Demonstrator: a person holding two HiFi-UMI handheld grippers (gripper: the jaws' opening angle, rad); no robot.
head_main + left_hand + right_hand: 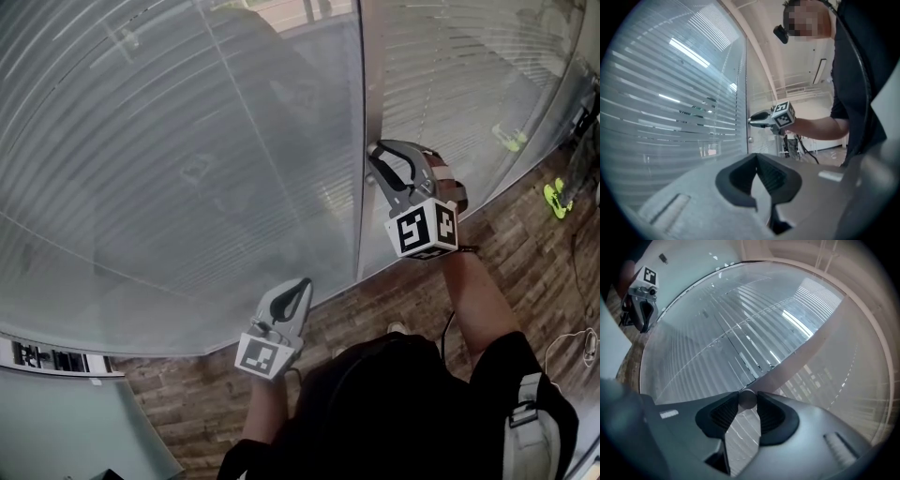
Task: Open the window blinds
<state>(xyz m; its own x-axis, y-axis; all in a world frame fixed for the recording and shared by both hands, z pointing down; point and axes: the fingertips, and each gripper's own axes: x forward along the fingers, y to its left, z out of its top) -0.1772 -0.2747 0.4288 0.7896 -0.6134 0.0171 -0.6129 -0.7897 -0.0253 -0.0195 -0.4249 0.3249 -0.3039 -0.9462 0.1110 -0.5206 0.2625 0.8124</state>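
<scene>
Two grippers: both in view, one in each hand of a person standing close to a glazed wall.
Right gripper (373, 153): the higher of the two, pointing roughly level at the post, with its tips up against it. The jaws are clamped on the knob.
Knob (747, 398): small, round and grey, set on the post. It is pinched between the two tips, one pad pressing on either side (seen plainly in the right gripper view).
Left gripper (303, 284): held lower, well apart from the right gripper, in front of the bottom of the pane on its own side. The jaw tips meet and nothing lies between them.
Blinds (169, 169): thin, pale horizontal slats hanging across the full height of the pane on the left gripper's side. A second set covers the pane past the post. Light and dim shapes from beyond show between the slats.
Post (368, 75): a pale upright frame member standing between the two panes and running down to the floor.
Floor (412, 291): dark wood-pattern planks reaching to the foot of the glass.
Person: dark top, forearms bare, a grey strap over the right shoulder.
</scene>
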